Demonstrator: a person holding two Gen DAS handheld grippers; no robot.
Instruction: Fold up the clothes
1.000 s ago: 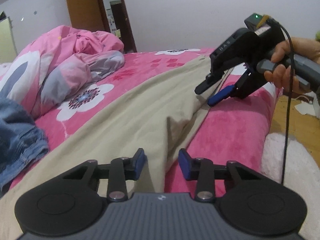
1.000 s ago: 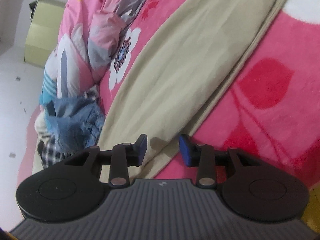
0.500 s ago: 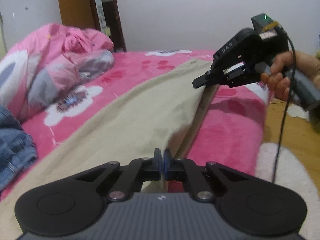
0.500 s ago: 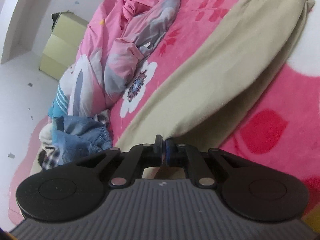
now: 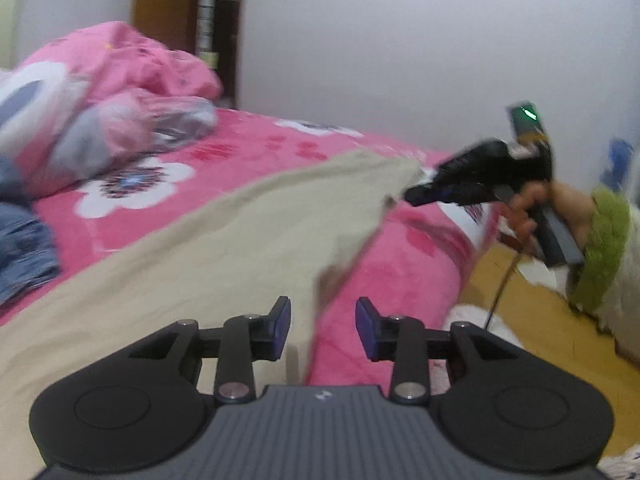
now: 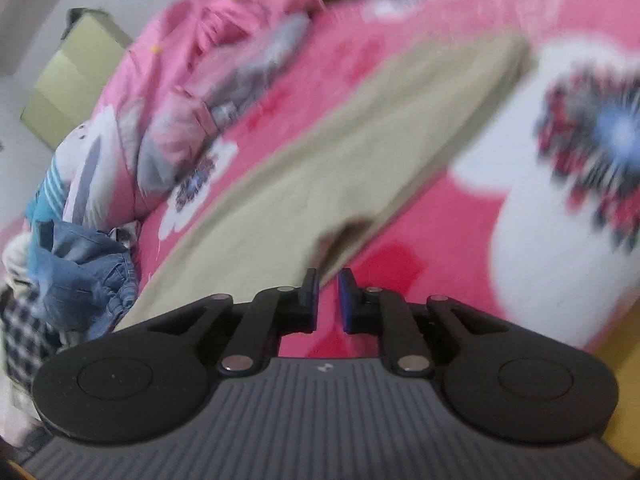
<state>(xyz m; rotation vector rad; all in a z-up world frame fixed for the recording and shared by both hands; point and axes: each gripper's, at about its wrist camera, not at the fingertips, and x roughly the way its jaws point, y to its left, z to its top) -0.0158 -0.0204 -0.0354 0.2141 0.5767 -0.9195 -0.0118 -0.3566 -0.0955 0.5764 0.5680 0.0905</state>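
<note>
Beige garment lies long across the pink flowered bed, its near long edge running close to the bed's right edge, a fold or doubled layer showing along that edge. Both views blurred.

Left gripper: jaws released, wide apart, straddling the garment's near edge, nothing between them. Right gripper: jaws parted by a narrow gap, the cloth's edge just ahead, not pinched as far as the blur allows. A hand holds it at the garment's far corner.

Step in hand, judged: the garment lies loose along that edge, which fits either a fold just laid down or a fresh grasp coming. Cannot tell which.

Beyond: crumpled pink quilt and blue jeans toward the bed's far-left side.
</note>
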